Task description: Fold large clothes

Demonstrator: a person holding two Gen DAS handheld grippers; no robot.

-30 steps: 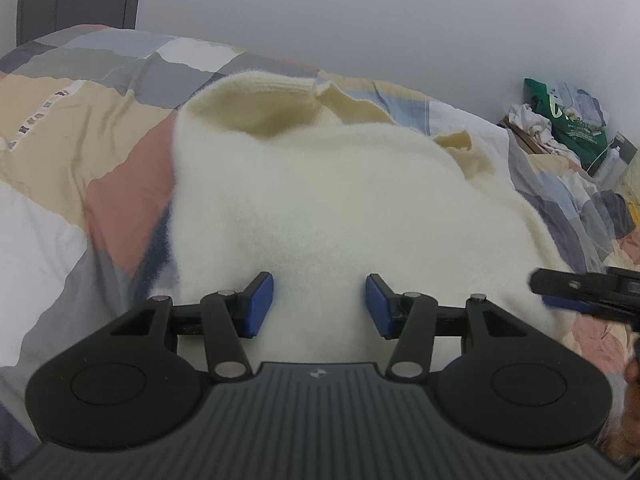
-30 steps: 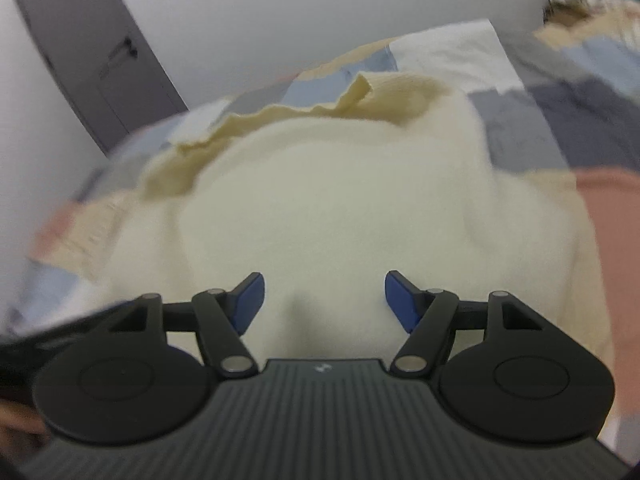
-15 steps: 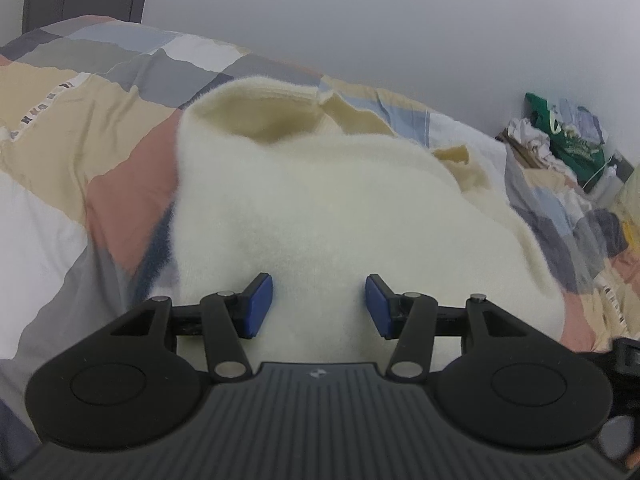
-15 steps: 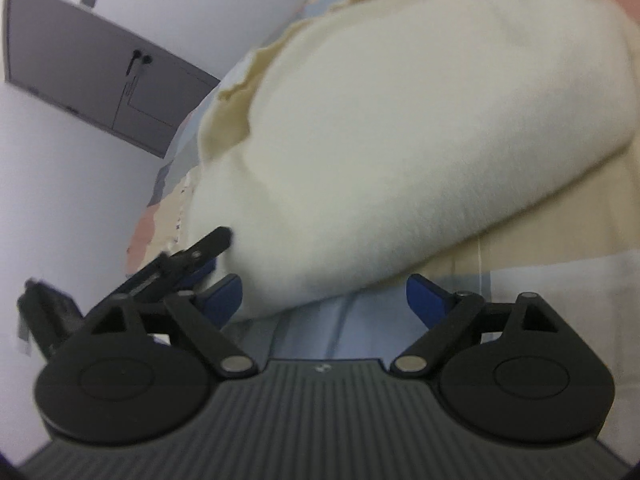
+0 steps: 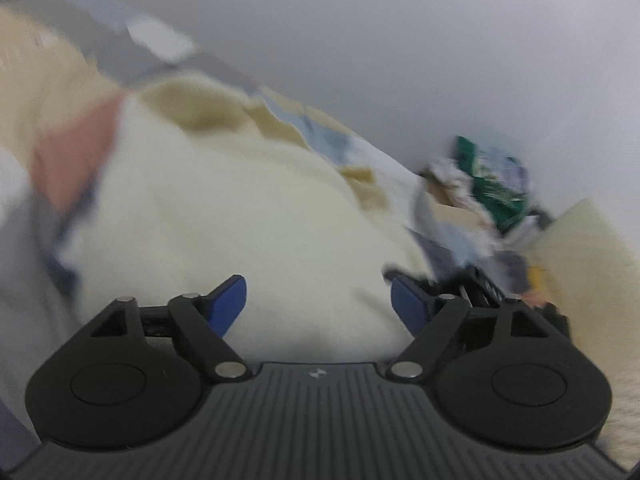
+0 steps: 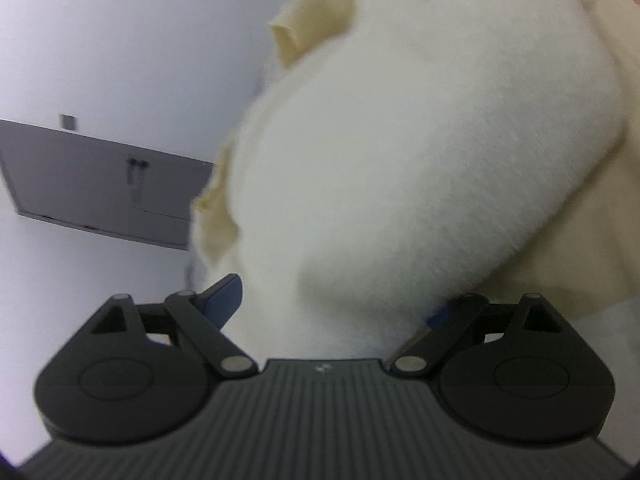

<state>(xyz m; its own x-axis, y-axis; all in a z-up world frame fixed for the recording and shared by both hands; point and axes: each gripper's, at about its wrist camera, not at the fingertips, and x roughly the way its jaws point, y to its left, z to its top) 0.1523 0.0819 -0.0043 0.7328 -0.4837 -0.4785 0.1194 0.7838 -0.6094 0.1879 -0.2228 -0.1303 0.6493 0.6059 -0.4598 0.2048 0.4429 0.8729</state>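
plainly, both the left gripper (image 5: 318,300) and right gripper (image 6: 332,304) gape wide, holding nothing; the bulky fleece garment (image 5: 240,216) may slump unfolded.

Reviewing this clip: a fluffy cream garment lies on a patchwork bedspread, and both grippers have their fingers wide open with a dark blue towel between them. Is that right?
Not quite. What sits between the open fingers is the cream garment itself, not a dark blue towel; the only blue there is the fingers' own pads. Both wrist views show it: the left gripper and the right gripper are open on either side of it, over the patchwork bedspread.
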